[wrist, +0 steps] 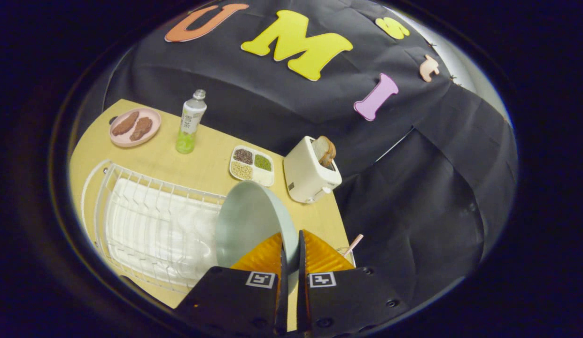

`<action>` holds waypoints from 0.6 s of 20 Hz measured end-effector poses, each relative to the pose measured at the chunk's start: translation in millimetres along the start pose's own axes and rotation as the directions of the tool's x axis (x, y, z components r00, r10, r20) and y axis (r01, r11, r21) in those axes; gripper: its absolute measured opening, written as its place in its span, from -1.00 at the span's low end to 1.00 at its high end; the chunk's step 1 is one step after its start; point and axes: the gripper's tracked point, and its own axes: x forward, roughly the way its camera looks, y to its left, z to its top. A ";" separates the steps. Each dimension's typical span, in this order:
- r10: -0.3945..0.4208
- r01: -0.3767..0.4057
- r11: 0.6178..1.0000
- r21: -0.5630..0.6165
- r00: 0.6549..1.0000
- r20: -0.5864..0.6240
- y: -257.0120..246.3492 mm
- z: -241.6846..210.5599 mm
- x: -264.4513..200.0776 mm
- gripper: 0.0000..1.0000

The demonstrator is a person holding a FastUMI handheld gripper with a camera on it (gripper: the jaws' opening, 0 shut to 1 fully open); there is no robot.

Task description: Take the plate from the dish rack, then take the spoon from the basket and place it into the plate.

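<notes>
Tool (pixel 290 251) is clenching the plate (pixel 249 225) by its rim, both orange fingers (pixel 265 258) pressing on the edge. Plate is standing on edge over the white dish rack's (pixel 145 225) near end, just ahead of the fingers. Judgement: the operator is lifting it out; keeping it upright until clear of the wires, then laying it flat on bare tabletop (pixel 206 164) near the toaster (pixel 307 178), looks safest.

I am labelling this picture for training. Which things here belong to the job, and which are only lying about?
Belong to the job:
plate, held on edge between the gripper fingers
dish rack
spoon handle, just beyond the fingers

Only lying about:
toaster with bread
bottle
divided tray of beans
pink plate
</notes>
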 end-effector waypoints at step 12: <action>0.473 -0.483 0.855 0.189 0.875 0.102 11.0 -157.0 -82.5 -0.74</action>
